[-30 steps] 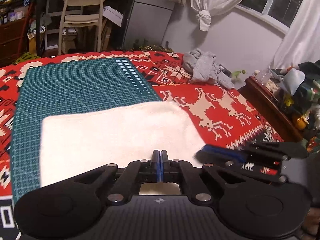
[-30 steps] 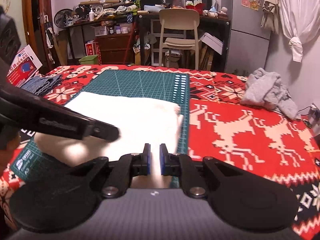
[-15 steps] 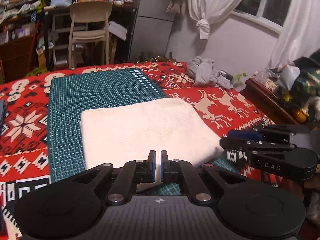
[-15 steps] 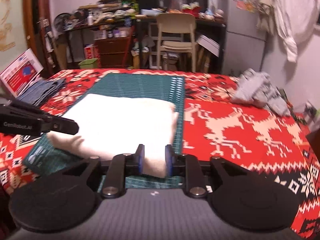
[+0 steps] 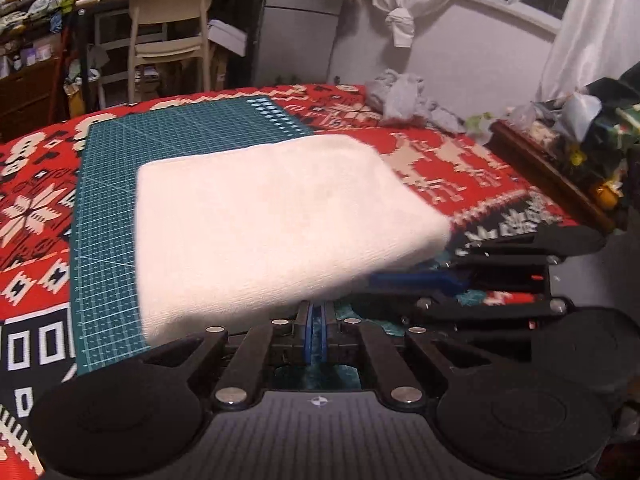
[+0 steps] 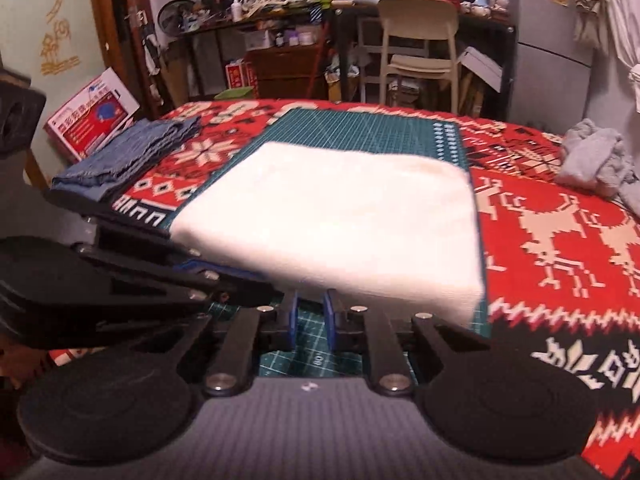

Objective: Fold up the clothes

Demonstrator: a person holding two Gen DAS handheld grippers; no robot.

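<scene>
**White cloth lying folded on the green mat, both claws at its near edge**

The white cloth [image 5: 260, 224] is lying folded into a thick rectangle on the green cutting mat [image 5: 112, 184], which is covering part of the table's red patterned tablecloth [image 6: 560, 208]. Relative to the mat, the cloth is sitting toward the near end, with the far end of the mat showing bare beyond it. In the left wrist view the cloth's right corner is reaching past the mat's edge.

The left claw [image 5: 316, 320] is sitting at the near edge of the cloth, its blue pads nearly touching with only a thin slit between them; nothing is showing between them, and the cloth's edge is lying just in front of the tips. The right claw [image 6: 310, 308] is also sitting at the near edge, its pads parted by a clear gap with the mat's grid showing through, gripping nothing. Each claw is appearing in the other's view, low beside the cloth's near corner.

Left of the mat, a folded blue garment [image 6: 128, 152] is resting on the tablecloth. Right of the mat, well apart from it, a crumpled grey garment [image 6: 592, 160] is lying. A pale chair [image 6: 416, 40] is standing beyond the mat's far end.
</scene>
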